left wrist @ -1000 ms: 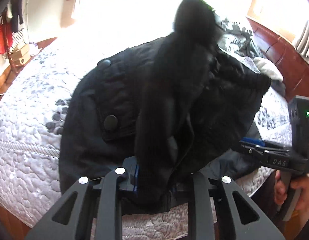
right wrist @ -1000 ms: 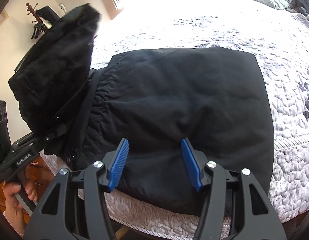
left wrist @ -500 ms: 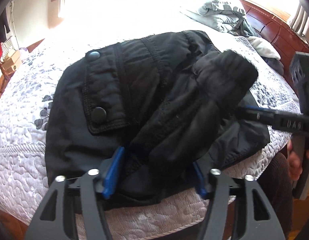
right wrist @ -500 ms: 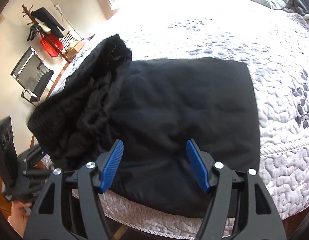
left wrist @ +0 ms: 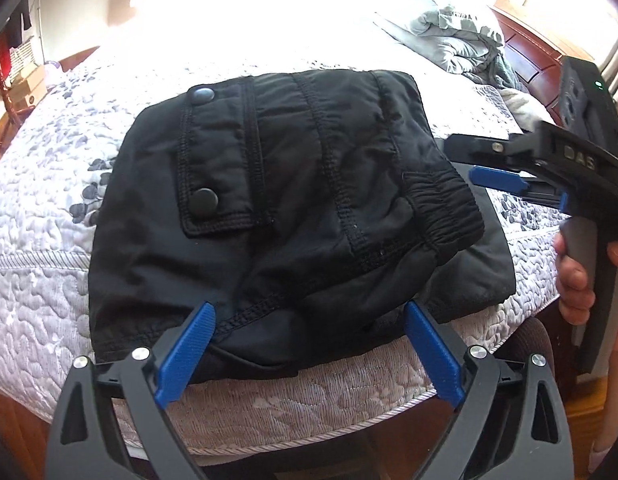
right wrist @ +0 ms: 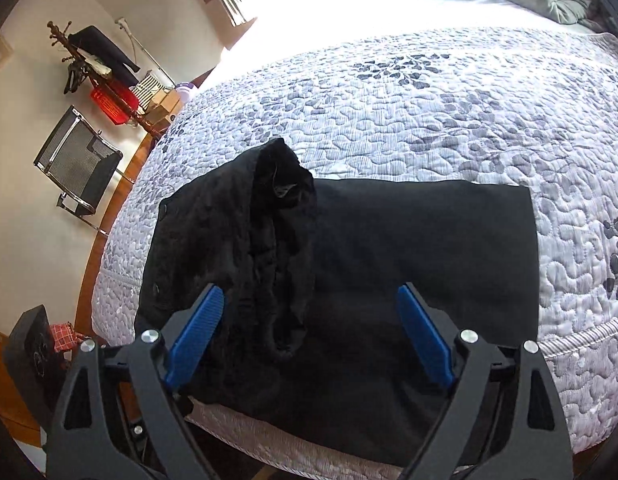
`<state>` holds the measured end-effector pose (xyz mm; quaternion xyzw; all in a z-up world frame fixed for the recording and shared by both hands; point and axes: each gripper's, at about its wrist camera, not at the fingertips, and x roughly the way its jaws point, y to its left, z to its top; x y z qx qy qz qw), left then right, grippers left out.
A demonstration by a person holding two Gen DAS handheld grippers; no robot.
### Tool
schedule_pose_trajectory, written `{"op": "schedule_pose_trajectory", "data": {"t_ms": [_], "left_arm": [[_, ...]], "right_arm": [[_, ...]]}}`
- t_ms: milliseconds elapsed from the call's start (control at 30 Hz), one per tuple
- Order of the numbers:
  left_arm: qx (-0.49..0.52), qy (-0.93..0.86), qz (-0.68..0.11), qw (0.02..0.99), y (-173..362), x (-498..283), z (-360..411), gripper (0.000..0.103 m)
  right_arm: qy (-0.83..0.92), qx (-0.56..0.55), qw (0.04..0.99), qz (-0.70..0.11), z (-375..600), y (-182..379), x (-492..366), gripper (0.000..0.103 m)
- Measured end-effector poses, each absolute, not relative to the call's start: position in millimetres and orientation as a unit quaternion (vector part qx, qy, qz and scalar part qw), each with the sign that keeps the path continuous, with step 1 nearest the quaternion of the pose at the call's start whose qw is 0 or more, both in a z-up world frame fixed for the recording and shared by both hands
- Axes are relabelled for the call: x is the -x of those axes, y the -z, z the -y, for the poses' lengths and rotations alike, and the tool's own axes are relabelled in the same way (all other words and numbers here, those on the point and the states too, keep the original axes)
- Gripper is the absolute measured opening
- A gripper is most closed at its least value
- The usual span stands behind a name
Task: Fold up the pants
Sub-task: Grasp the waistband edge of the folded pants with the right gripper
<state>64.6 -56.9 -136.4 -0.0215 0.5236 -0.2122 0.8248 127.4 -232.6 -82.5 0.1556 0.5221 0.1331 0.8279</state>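
Pants point(left wrist: 293, 208) dropped flat; left hand-held gripper point(left wrist: 309, 344) just opened, empty.

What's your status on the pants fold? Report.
Left gripper and right gripper: jaws just opened wide, nothing held. Black pants folded over, lying on the bed near its edge. Nothing in the way.

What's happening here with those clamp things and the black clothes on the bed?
A person is folding black pants on a quilted bed, using a hand-held gripper in each hand. The pants now lie folded in a bundle near the bed's edge. The jaws of the left gripper and the right gripper have just been opening; both stand wide, gripping nothing, with the pants lying free.
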Motion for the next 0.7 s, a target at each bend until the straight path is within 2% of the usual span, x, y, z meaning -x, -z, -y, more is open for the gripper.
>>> {"op": "schedule_pose_trajectory", "data": {"t_ms": [167,333,367,433,467,500,600,700], "left_arm": [[0.025,0.209,-0.529,0.822,133,-66,49,0.095],[0.032,0.202,-0.538,0.817,141,-70,43,0.095],[0.032,0.201,-0.541,0.816,143,-71,44,0.096],[0.028,0.200,-0.541,0.816,145,-72,46,0.096],[0.024,0.200,-0.541,0.817,144,-71,46,0.097],[0.020,0.200,-0.540,0.817,144,-71,47,0.097],[0.022,0.200,-0.539,0.818,138,-70,48,0.097],[0.032,0.202,-0.539,0.817,133,-70,44,0.097]], "right_arm": [[-0.151,-0.182,0.806,-0.543,215,99,-133,0.088],[-0.147,-0.150,0.807,-0.553,202,106,-135,0.088],[-0.147,-0.141,0.807,-0.554,200,109,-137,0.085],[-0.150,-0.132,0.809,-0.553,197,113,-138,0.077],[-0.159,-0.133,0.808,-0.552,196,114,-137,0.062],[-0.174,-0.140,0.804,-0.550,194,114,-136,0.043],[-0.181,-0.132,0.809,-0.544,189,112,-132,0.032],[-0.179,-0.118,0.817,-0.535,187,109,-129,0.026]]}}
